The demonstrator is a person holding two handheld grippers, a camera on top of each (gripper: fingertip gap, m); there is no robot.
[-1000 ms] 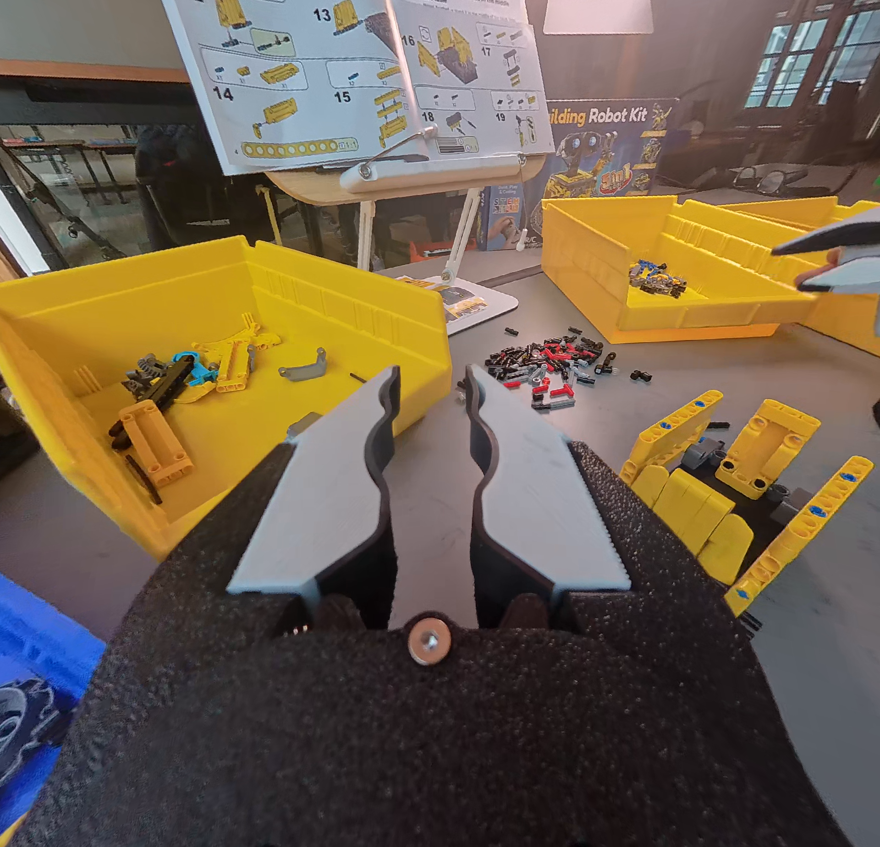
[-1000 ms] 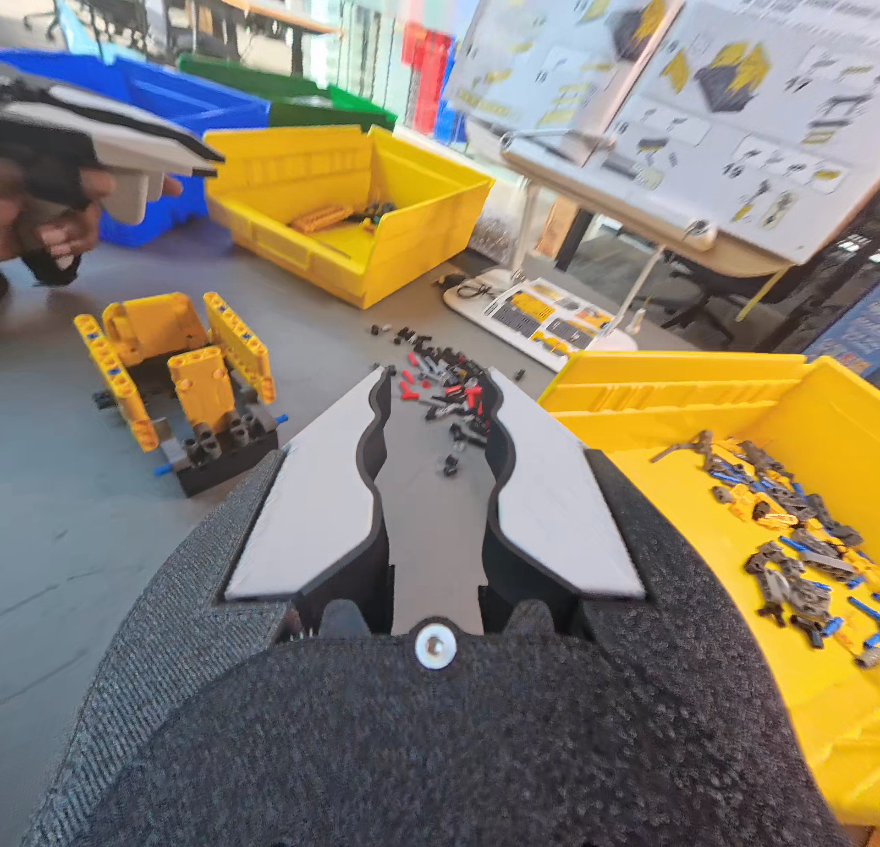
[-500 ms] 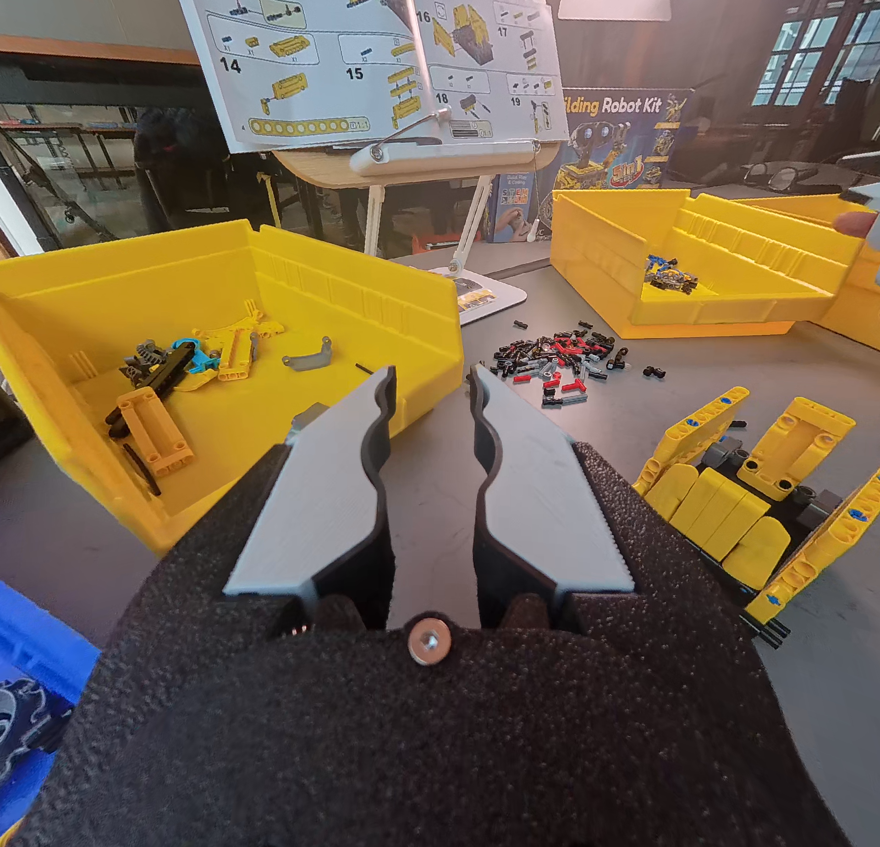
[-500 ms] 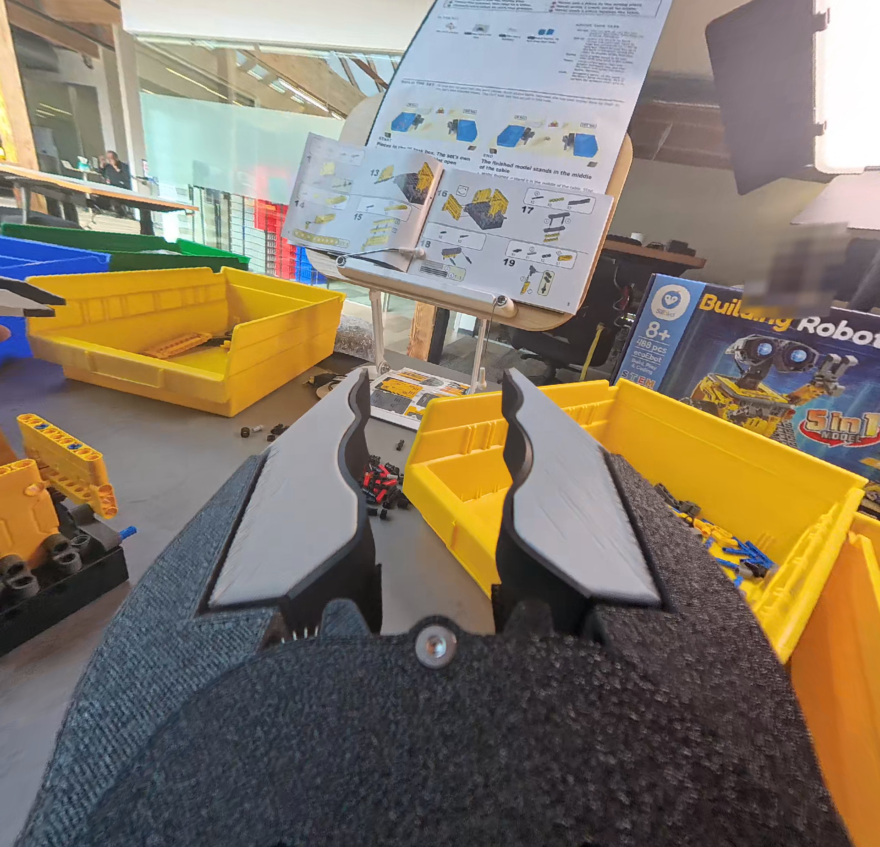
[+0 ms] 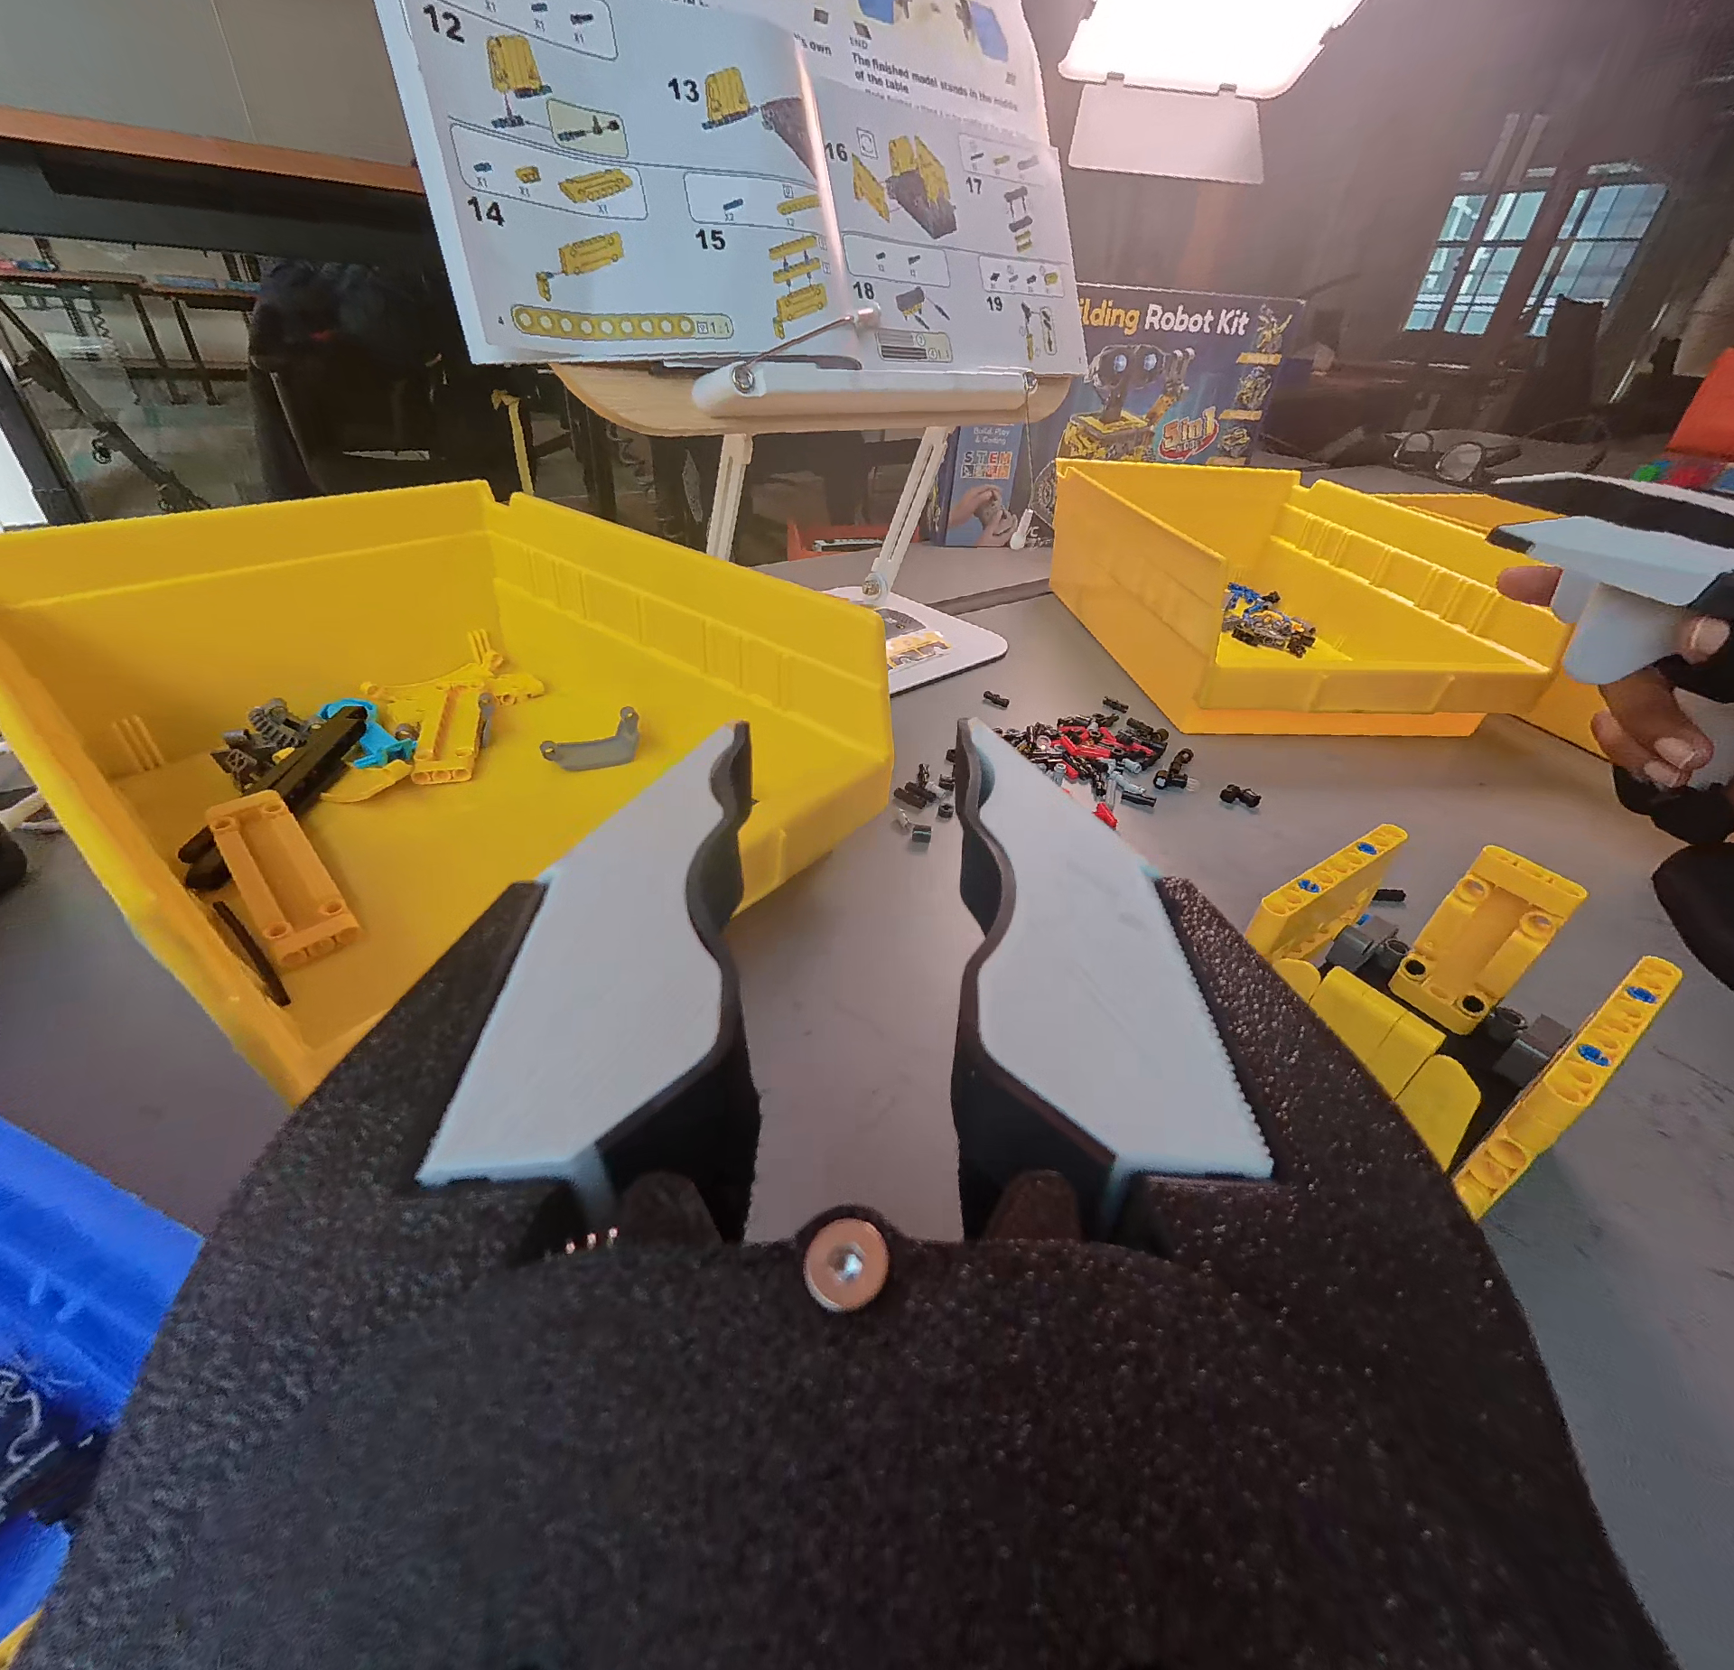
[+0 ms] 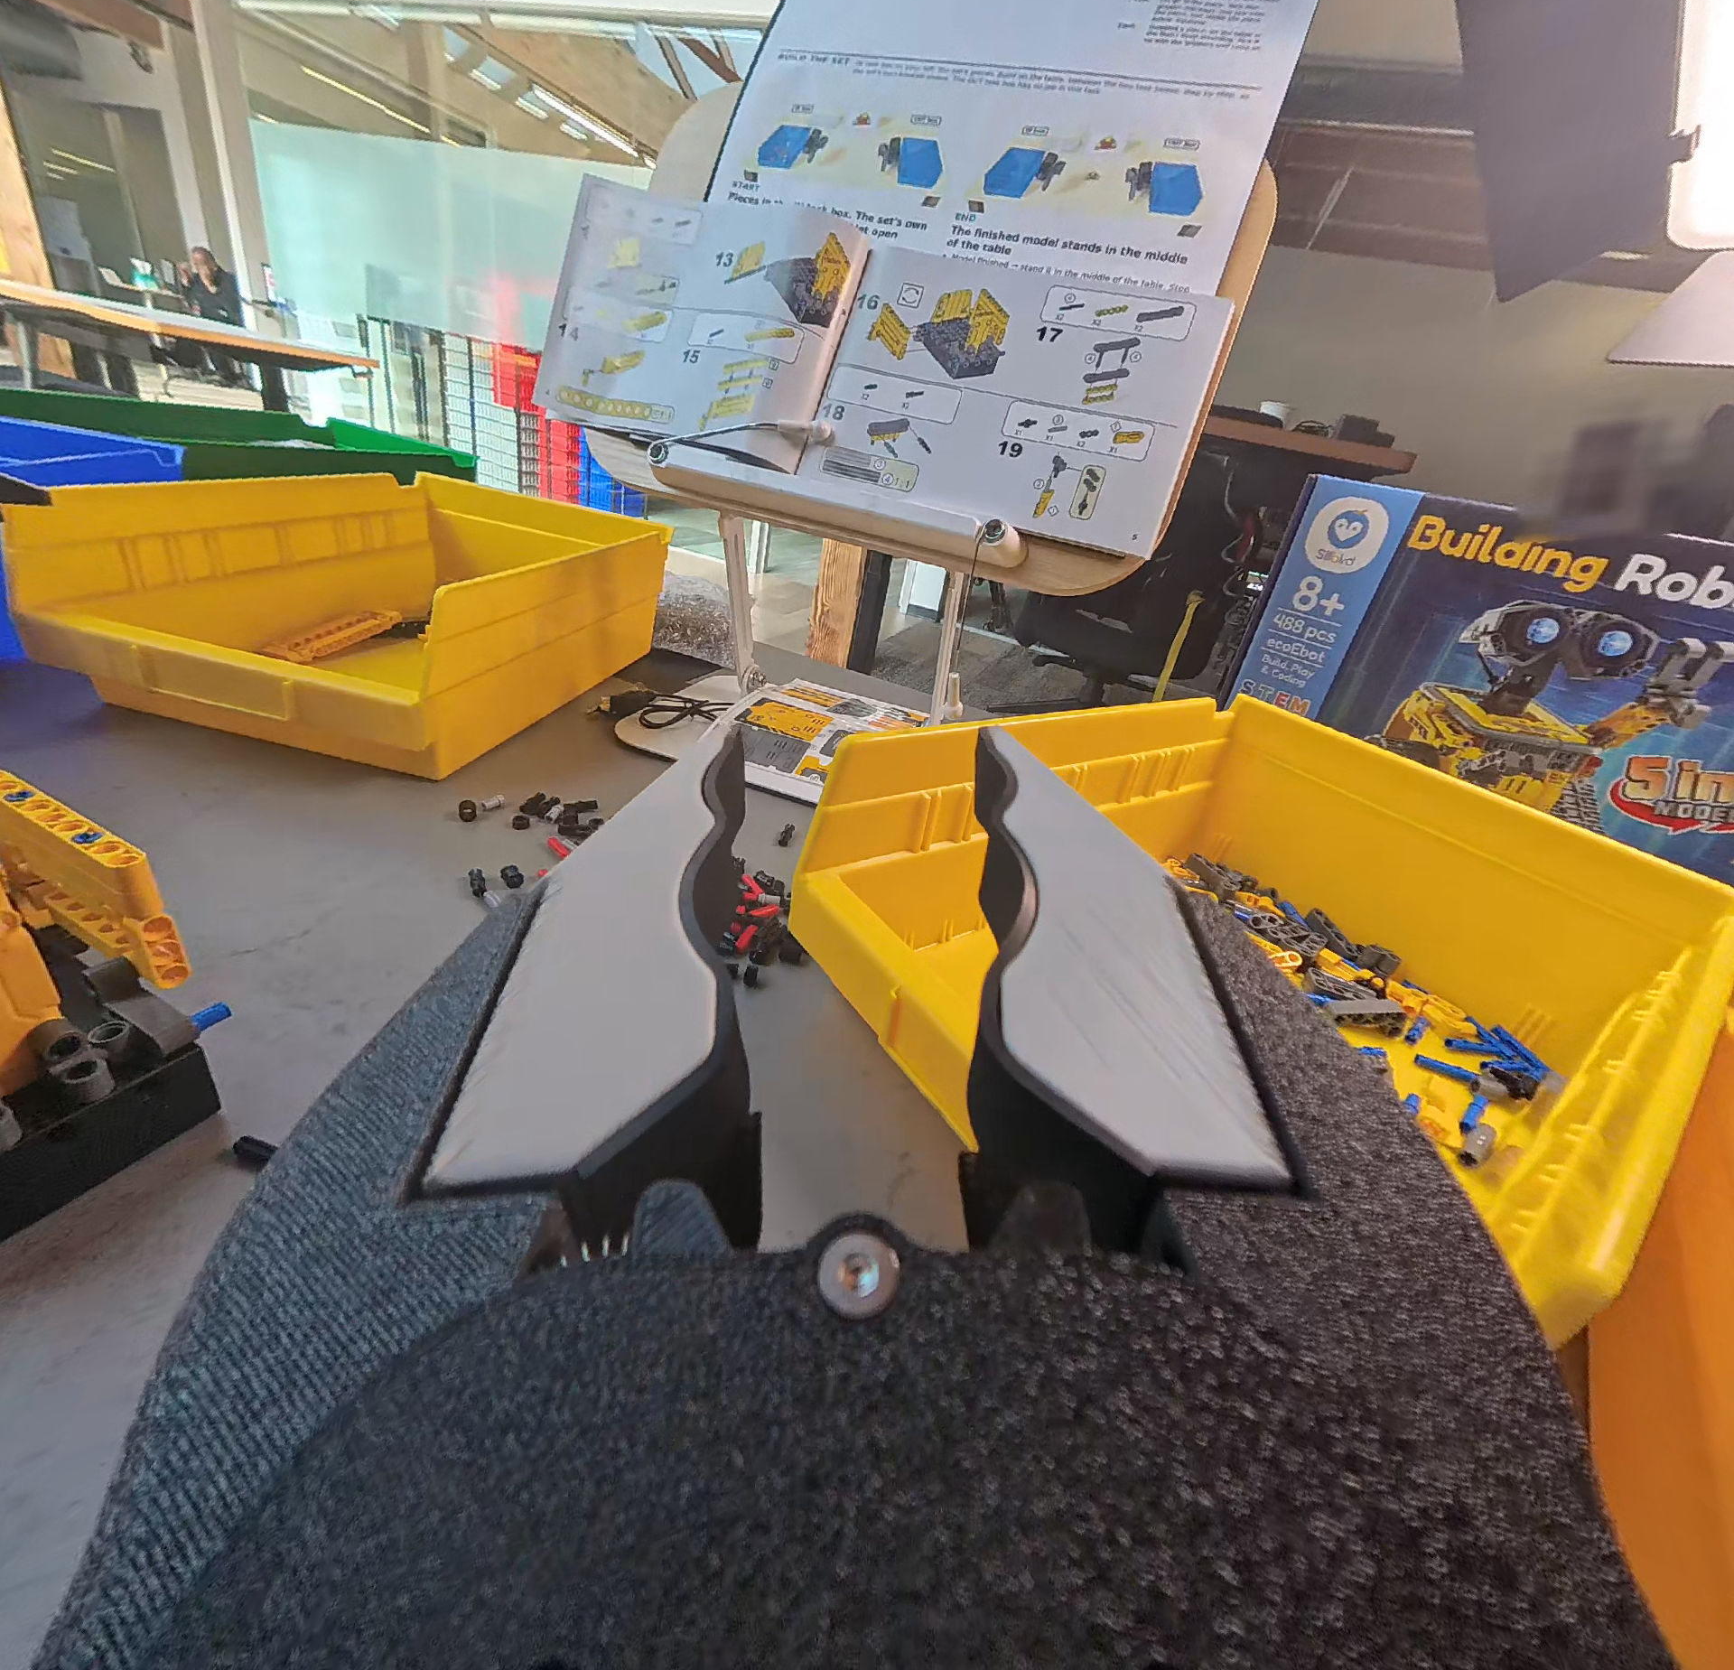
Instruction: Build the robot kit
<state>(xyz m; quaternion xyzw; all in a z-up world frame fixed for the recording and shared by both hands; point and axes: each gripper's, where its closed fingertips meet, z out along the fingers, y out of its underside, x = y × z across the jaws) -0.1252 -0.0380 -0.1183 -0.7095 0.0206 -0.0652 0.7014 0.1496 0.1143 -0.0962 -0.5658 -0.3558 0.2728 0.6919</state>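
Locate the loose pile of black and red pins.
The pin pile lies on the grey table between the two yellow bins, just ahead of the open left claw; in the right wrist view it sits partly behind the open right claw.

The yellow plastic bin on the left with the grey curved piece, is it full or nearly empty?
Nearly empty. The yellow plastic bin holds only a handful of pieces, among them the grey curved piece; most of its floor is bare.

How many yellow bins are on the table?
3: one near the left gripper, one near the right gripper, a third cut off beside it. Others may be hidden.
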